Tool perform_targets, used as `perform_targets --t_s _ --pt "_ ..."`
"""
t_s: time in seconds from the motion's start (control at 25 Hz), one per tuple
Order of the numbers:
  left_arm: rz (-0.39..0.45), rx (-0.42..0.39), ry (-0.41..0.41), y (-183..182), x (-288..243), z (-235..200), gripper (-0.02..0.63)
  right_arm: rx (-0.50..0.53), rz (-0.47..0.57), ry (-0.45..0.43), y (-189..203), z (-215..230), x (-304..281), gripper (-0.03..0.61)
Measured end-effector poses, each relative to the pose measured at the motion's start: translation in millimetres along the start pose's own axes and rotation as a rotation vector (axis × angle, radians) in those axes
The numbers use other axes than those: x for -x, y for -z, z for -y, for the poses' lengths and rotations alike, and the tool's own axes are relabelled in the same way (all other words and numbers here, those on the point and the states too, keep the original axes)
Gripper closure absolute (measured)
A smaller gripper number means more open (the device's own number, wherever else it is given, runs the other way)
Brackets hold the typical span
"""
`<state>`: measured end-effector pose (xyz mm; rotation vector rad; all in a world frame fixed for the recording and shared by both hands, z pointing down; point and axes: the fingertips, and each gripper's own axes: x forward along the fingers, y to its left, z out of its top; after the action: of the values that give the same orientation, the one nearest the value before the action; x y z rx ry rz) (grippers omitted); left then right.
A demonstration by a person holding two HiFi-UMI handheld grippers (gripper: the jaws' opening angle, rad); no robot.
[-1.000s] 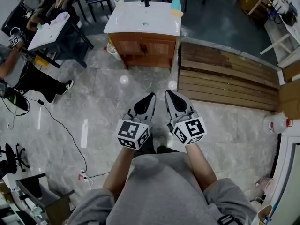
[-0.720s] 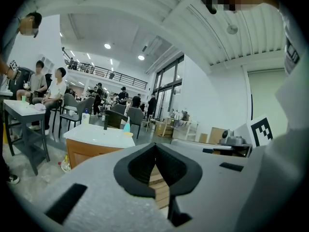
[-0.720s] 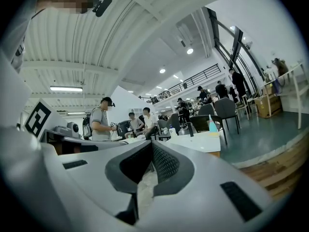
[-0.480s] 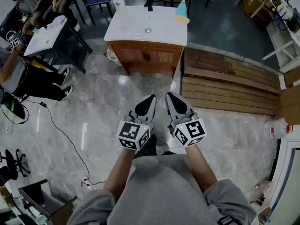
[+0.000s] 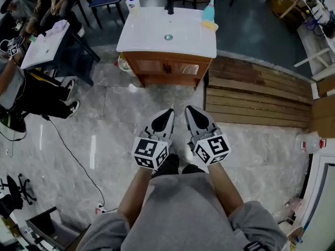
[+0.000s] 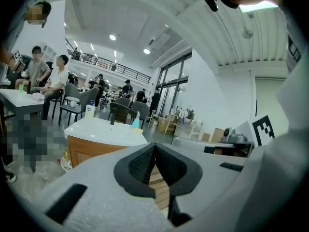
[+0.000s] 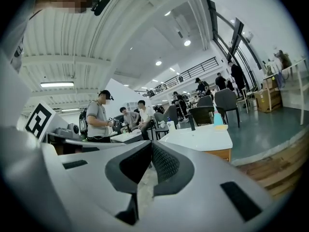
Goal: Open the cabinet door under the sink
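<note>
Floor (image 5: 99, 114): grey glossy tile, beneath both grippers.
Plank decking (image 5: 256, 93): wooden, to the right of the cabinet.
Sink cabinet (image 5: 146, 33): white top on a wooden base, well ahead of both grippers.
Cabinet door (image 5: 153, 67): front face under the sink, closed, untouched.
Left gripper (image 5: 168, 113): fingers closed, nothing between them.
Right gripper (image 5: 189, 110): fingers closed, empty, just beside the left.
Bottle (image 5: 209, 10): blue, on the sink's back right corner.
</note>
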<state>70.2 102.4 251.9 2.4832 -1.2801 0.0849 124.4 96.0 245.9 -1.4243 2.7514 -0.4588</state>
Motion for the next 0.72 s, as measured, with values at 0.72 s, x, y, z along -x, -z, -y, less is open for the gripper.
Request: perform_targets --t_s 0.72 --pt "-0.058 0.049 0.02 6 -54 -67 0.606 -0.029 -0.065 0.034 18 32 -79 0.569"
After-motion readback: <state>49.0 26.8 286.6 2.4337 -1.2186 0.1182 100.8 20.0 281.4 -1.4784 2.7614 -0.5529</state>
